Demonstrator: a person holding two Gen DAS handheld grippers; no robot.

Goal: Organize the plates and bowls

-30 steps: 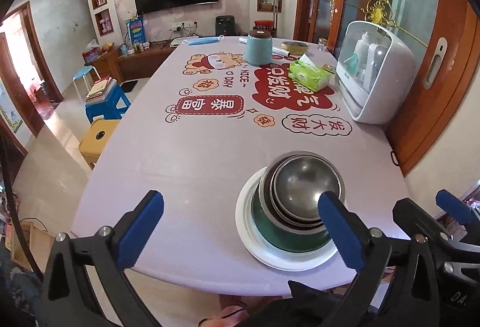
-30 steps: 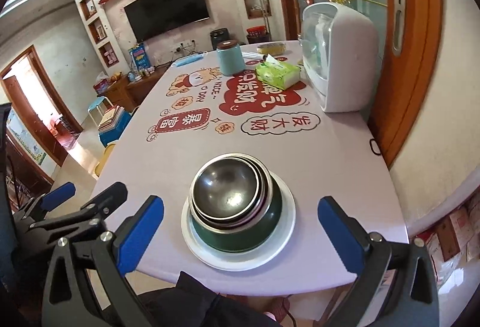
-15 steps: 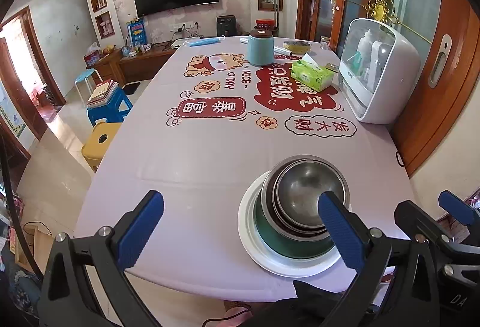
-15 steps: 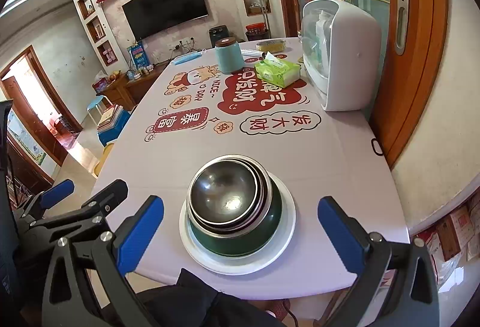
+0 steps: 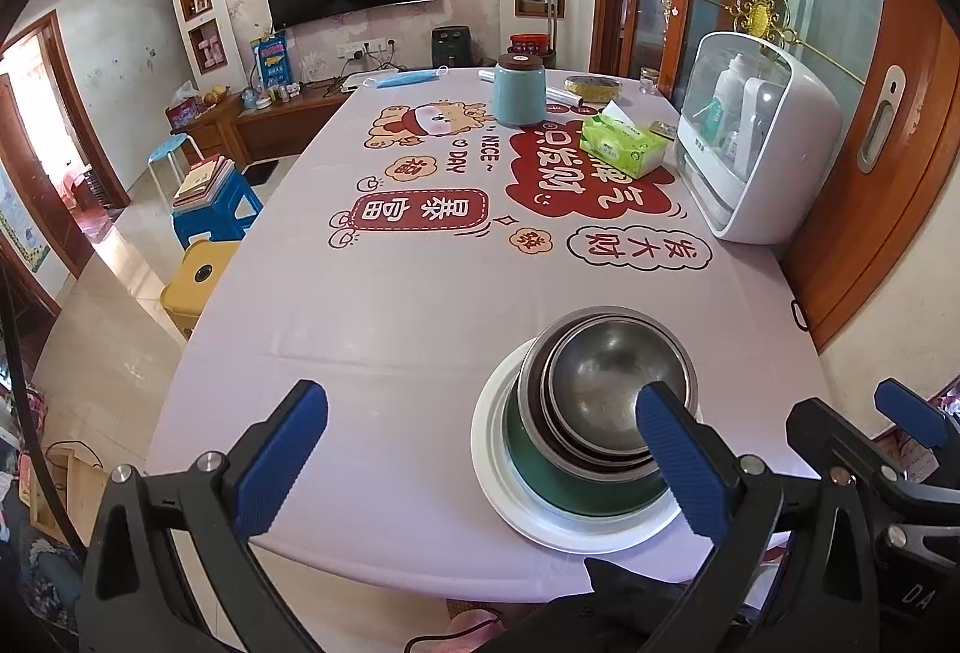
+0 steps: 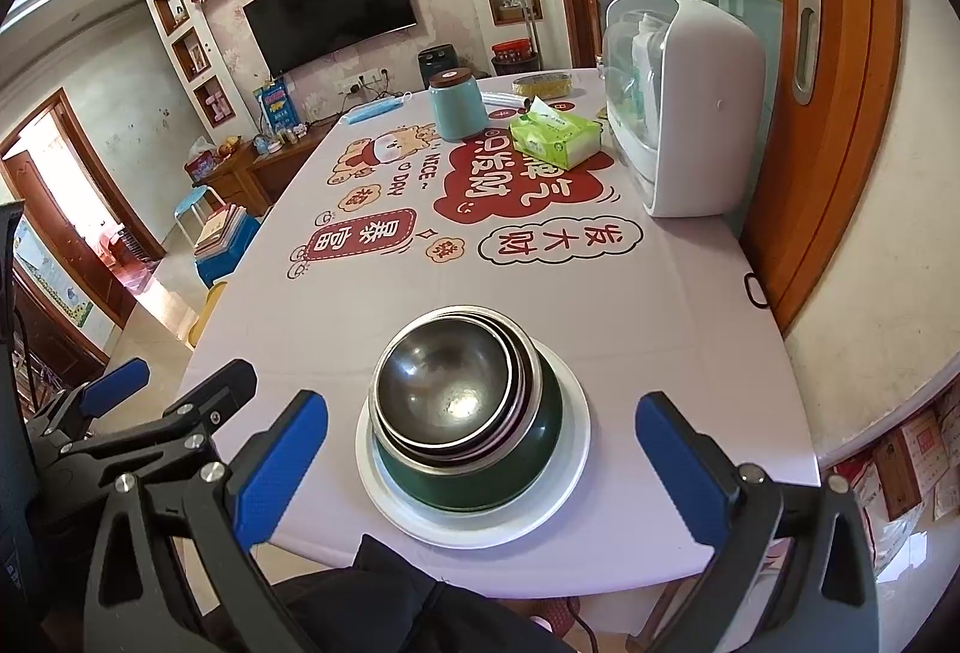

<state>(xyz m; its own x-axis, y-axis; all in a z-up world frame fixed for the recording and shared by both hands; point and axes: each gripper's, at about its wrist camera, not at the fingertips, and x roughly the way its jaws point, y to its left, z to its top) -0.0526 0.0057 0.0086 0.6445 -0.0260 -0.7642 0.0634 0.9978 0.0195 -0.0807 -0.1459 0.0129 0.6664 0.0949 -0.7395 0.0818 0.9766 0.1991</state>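
Your left tongs (image 5: pixel 480 464) and right tongs (image 6: pixel 480 464) both gape wide and hold nothing, hovering just short of the white plate (image 6: pixel 567 464) at the worktop's (image 6: pixel 630 317) near edge, where nested steel bowls (image 6: pixel 447 392) sit inside a green bowl (image 6: pixel 534 452) on that plate.

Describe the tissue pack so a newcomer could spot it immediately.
On the far half of the printed tablecloth, look beside the white countertop cabinet. The tissue pack lies between it and the teal canister: the only bright green, soft rectangular item there.
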